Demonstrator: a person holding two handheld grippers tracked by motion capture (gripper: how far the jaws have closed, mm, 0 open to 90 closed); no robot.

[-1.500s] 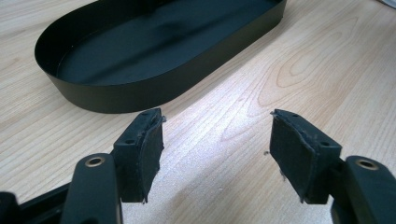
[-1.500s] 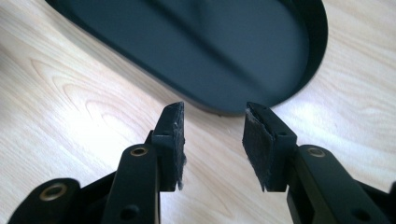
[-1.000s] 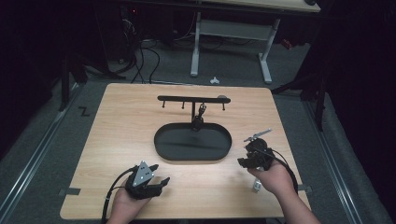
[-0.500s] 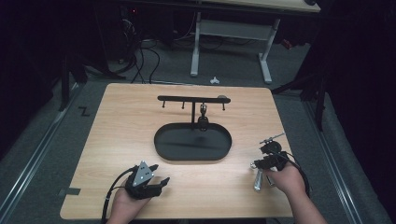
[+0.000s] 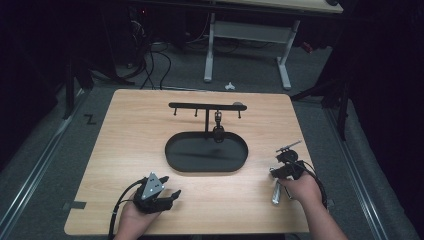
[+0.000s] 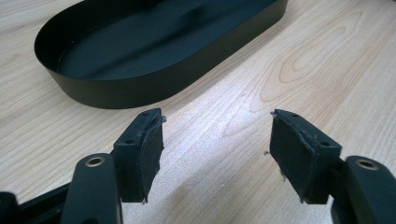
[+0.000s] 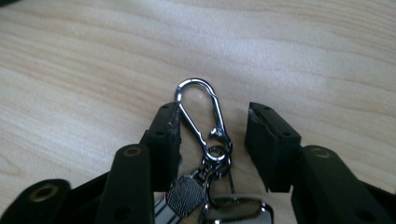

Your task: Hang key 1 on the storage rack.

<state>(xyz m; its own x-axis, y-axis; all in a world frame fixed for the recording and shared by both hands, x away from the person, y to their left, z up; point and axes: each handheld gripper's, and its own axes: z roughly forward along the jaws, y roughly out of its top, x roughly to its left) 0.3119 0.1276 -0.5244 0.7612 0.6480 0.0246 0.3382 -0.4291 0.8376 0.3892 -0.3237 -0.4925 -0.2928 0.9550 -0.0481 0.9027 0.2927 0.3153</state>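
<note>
At the bottom of the high view, two forearms come in from the lower edge onto a pale wooden bench (image 5: 130, 130). At lower left, the left claw (image 5: 169, 194) rests on the wood with a grey three-cornered plate on top and a black cable looping behind it. In the left gripper view its two padded jaws stand spread wide with bare wood between them, pinching nothing

At lower right of the high view, the right claw (image 5: 280, 167) sits low over the bench, and a small silver keychain (image 5: 276, 192) lies on the wood just beside the hand. In the right gripper view the keychain (image 7: 205, 135) lies flat in the middle of the frame: a shiny clip with its rounded end pointing toward the top of the frame, joined at its lower end to small rings, a mesh-patterned tag and a polished metal piece at the bottom edge. The right jaws stand spread on either side of the clip; the left-hand jaw is just beside or touching it, I cannot tell which, and the right-hand jaw is apart from it

Farther up, at the centre of the high view, lies a black oval tray (image 5: 240, 155). A thin post rises from its far rim to a black rack (image 5: 200, 106) with small hooks, and one dark item hangs from a hook over the tray's far edge

Beyond the bench, at the top of the frame, are grey floor, cables and white desk legs
</note>
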